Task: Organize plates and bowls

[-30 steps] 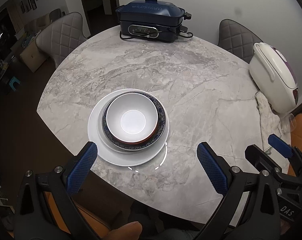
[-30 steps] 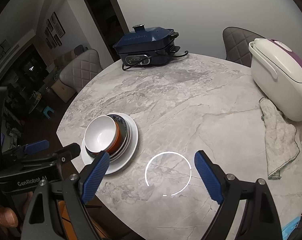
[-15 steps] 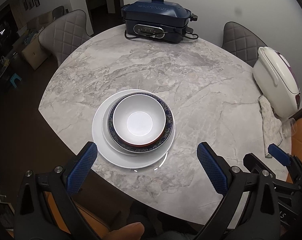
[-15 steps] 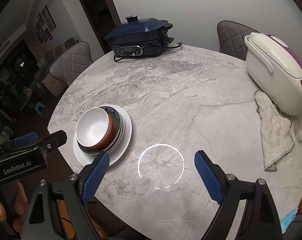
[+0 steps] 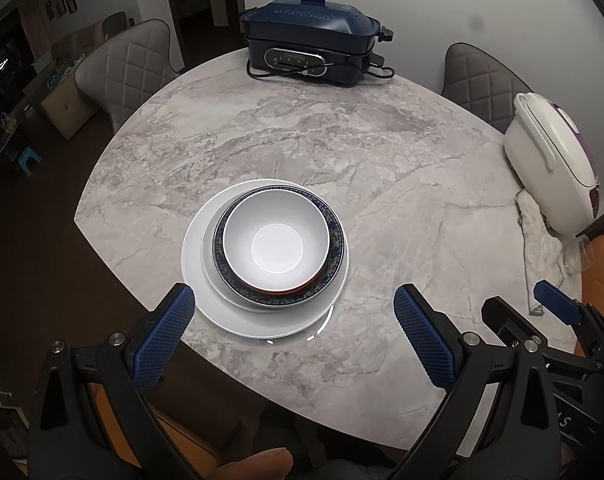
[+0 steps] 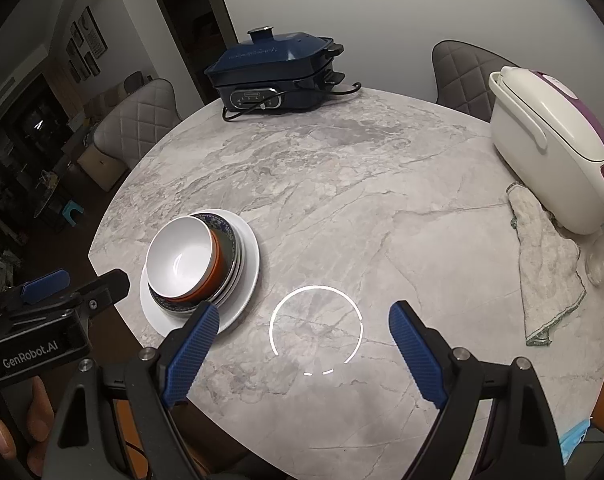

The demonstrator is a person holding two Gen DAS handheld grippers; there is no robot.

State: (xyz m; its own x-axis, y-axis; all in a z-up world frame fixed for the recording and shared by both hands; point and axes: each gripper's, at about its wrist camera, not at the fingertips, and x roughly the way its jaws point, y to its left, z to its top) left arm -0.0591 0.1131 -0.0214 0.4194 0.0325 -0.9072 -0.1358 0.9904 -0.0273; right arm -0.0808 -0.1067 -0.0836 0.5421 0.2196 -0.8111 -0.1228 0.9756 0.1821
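Observation:
A white bowl with an orange outside (image 5: 276,242) (image 6: 180,258) sits nested in a dark blue patterned plate (image 5: 334,256) (image 6: 222,226), on a large white plate (image 5: 238,312) (image 6: 246,276), stacked near the front left of the round marble table (image 5: 342,152) (image 6: 342,184). My left gripper (image 5: 292,300) is open and empty, held above and just in front of the stack. My right gripper (image 6: 302,320) is open and empty, over bare table right of the stack.
A dark blue electric cooker (image 5: 312,36) (image 6: 274,74) stands at the far edge. A white and purple rice cooker (image 5: 552,168) (image 6: 554,144) with a cloth (image 6: 542,264) and a glass (image 6: 600,264) lies at the right. Grey chairs (image 5: 126,64) surround the table.
Both grippers have drawn back and risen a little from the table, so the stack looks slightly farther. The stack has not moved; both stay open.

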